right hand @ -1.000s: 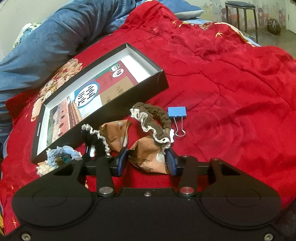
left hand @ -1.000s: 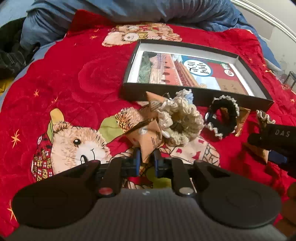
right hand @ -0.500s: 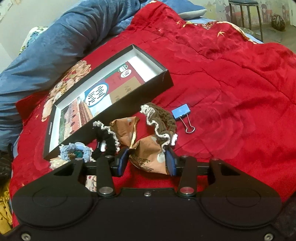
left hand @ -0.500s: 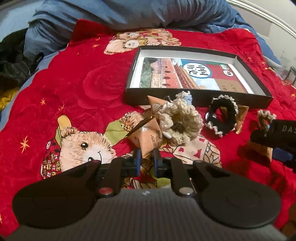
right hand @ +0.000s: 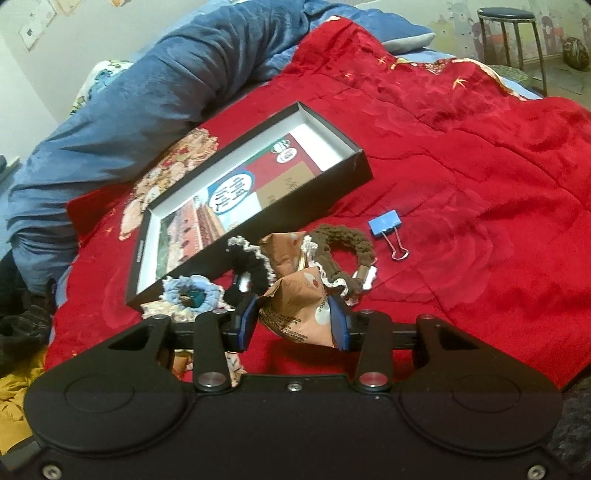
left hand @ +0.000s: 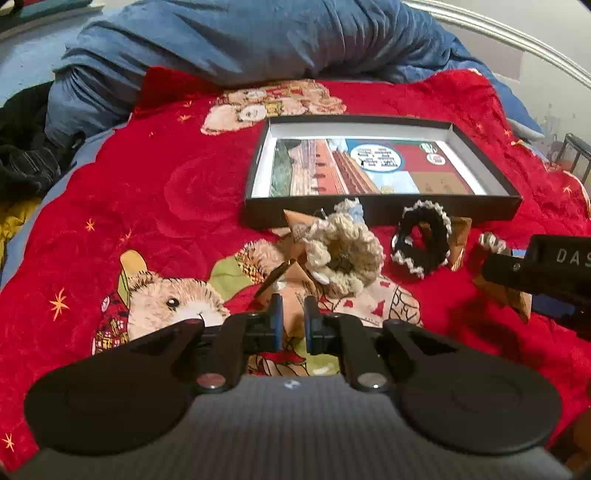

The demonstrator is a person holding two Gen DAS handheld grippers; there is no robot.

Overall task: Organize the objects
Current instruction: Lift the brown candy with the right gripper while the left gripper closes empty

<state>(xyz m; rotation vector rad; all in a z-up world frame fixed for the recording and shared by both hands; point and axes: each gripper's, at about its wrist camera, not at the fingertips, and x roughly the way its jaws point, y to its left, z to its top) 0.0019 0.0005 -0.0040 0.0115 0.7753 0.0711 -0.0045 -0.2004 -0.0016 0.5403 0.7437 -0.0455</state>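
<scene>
A shallow black box with a printed picture inside lies on a red bear-print blanket. My left gripper is shut on a tan paper packet, held just above the blanket. A cream scrunchie lies beyond it. My right gripper is shut on another tan packet, also lifted. A black scrunchie, a brown scrunchie, a light blue scrunchie and a third packet lie before the box. The right gripper's body shows in the left wrist view.
A blue binder clip lies right of the brown scrunchie. A blue duvet is bunched behind the box. Dark and yellow clothes lie at the left edge. A stool stands beyond the bed.
Both grippers have risen and drawn back with their packets, so the box and scrunchies sit lower and farther in view. Both stay shut.
</scene>
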